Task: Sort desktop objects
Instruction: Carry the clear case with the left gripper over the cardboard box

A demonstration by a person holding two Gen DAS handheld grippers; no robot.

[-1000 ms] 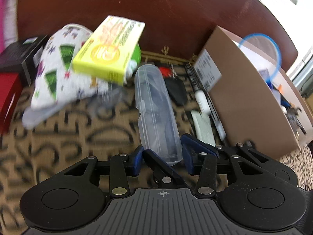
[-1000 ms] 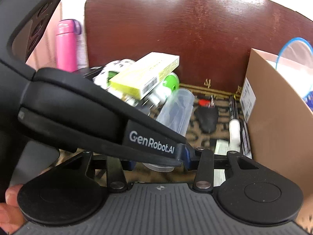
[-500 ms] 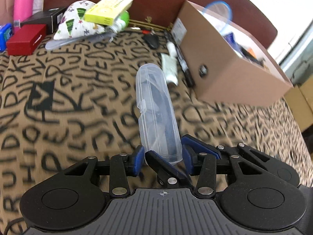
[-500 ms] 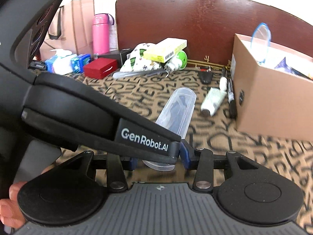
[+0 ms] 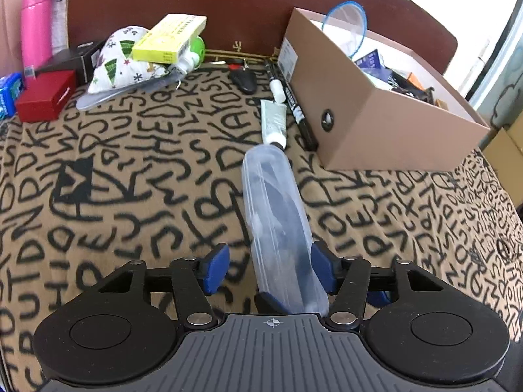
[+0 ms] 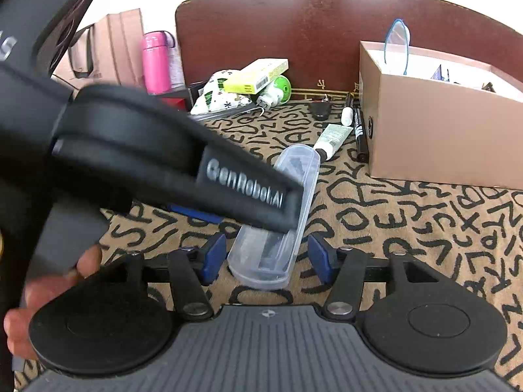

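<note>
A clear plastic case (image 5: 278, 215) with dark contents lies on the letter-patterned cloth (image 5: 130, 170). My left gripper (image 5: 268, 269) is open, its blue pads either side of the case's near end, the right pad close to it. In the right wrist view the case (image 6: 278, 222) lies between the open fingers of my right gripper (image 6: 266, 259), untouched. The left gripper's black body (image 6: 170, 160) crosses that view above the case.
A brown cardboard box (image 5: 376, 104) with several items stands at the right. Beside it lie a black marker (image 5: 299, 114), a white tube (image 5: 273, 119) and a black key fob (image 5: 243, 80). A patterned pouch (image 5: 119, 58), yellow box (image 5: 170, 37), red box (image 5: 45, 94) and pink bottle (image 5: 36, 23) sit at the back left.
The left gripper carried the case back from the rear pile toward the front, set it on the cloth and opened. The right gripper's view drew back too.
</note>
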